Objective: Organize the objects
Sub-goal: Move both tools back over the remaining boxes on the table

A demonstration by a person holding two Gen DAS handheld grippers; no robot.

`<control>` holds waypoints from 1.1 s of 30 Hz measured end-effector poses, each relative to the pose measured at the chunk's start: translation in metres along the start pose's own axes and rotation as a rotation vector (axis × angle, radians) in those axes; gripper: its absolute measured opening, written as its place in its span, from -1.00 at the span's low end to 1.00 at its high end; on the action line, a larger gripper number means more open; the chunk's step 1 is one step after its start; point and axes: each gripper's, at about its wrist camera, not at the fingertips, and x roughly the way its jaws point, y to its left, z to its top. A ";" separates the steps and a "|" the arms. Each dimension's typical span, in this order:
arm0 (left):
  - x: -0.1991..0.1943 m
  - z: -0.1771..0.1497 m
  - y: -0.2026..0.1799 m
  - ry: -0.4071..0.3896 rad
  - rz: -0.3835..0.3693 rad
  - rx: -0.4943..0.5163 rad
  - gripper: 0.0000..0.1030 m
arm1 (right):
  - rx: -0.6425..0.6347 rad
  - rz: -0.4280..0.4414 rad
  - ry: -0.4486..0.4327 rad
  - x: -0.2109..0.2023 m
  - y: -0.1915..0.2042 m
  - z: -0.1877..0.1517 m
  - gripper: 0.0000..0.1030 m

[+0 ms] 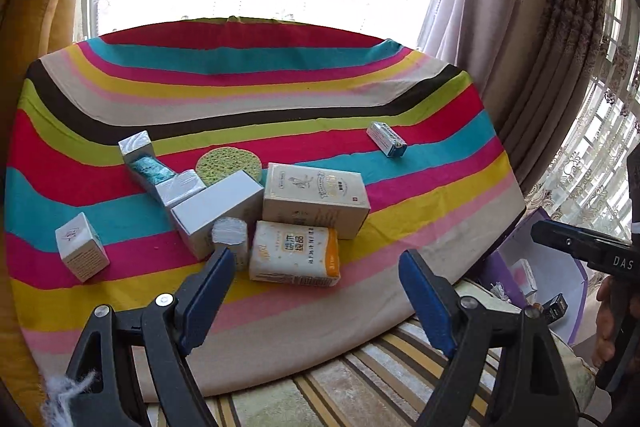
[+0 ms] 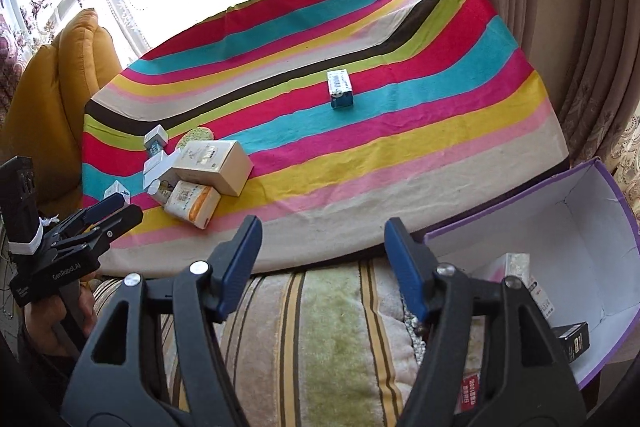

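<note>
Striped table point(image 1: 420, 227) holds the whole job; purple bin point(image 2: 600, 187) sits off its near right corner, below table level, with a few small boxes already in the bottom. By my read, sorting is partway: most items are still on the cloth.

Cluster sits on the left half of the table: big cream box point(image 1: 316, 199) lying flat, tissue pack point(image 1: 294, 255) touching its near side, grey box point(image 1: 216, 211) to their left, silver tube box point(image 1: 160, 171) angled behind, green sponge point(image 1: 230, 165) at the back, small white roll point(image 1: 230, 235) in front of the grey box. Cube box point(image 1: 82, 247) stands alone, far left. Blue-white box point(image 2: 341, 89) lies alone, well apart toward mid-right.

My left gripper point(image 1: 316, 267) is open, nothing between the pads, pointing straight at the cluster. Tissue pack is dead ahead, just beyond the fingertips, with its long axis running roughly across the opening, slightly skewed. I'd take it across the short side, so I expect a wrist roll first.

My right gripper point(image 2: 320, 259) is apart too, empty, over the striped cushion point(image 2: 320, 327) short of the table edge, with the bin just to its right. The cluster is far left of it; the blue-white box is straight ahead but far off.

Left is nearer the cluster; right owns the blue-white box.
</note>
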 end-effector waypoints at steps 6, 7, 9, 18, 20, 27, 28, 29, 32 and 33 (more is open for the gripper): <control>-0.014 -0.005 0.060 -0.007 0.098 -0.091 0.65 | -0.083 0.032 0.033 0.024 0.047 0.006 0.31; -0.018 -0.007 0.071 -0.009 0.115 -0.107 0.65 | -0.094 0.037 0.039 0.029 0.054 0.007 0.31; -0.022 -0.009 0.091 -0.014 0.140 -0.141 0.65 | -0.115 0.051 0.049 0.037 0.067 0.008 0.32; -0.014 -0.014 0.152 0.049 0.228 -0.227 0.65 | -0.182 0.080 0.096 0.077 0.111 0.015 0.33; -0.005 -0.012 0.163 0.074 0.240 -0.251 0.65 | -0.200 0.083 0.108 0.086 0.119 0.017 0.35; 0.034 0.010 0.185 0.121 0.283 -0.341 0.65 | -0.248 0.075 0.165 0.118 0.144 0.014 0.41; 0.043 0.013 0.187 0.138 0.291 -0.346 0.65 | -0.253 0.073 0.171 0.122 0.147 0.013 0.42; 0.051 0.015 0.187 0.154 0.304 -0.345 0.64 | -0.257 0.074 0.179 0.126 0.150 0.012 0.43; 0.073 0.016 0.185 0.196 0.349 -0.299 0.02 | -0.267 0.070 0.194 0.135 0.156 0.010 0.43; 0.076 0.015 0.184 0.199 0.356 -0.290 -0.15 | -0.268 0.071 0.197 0.137 0.157 0.009 0.43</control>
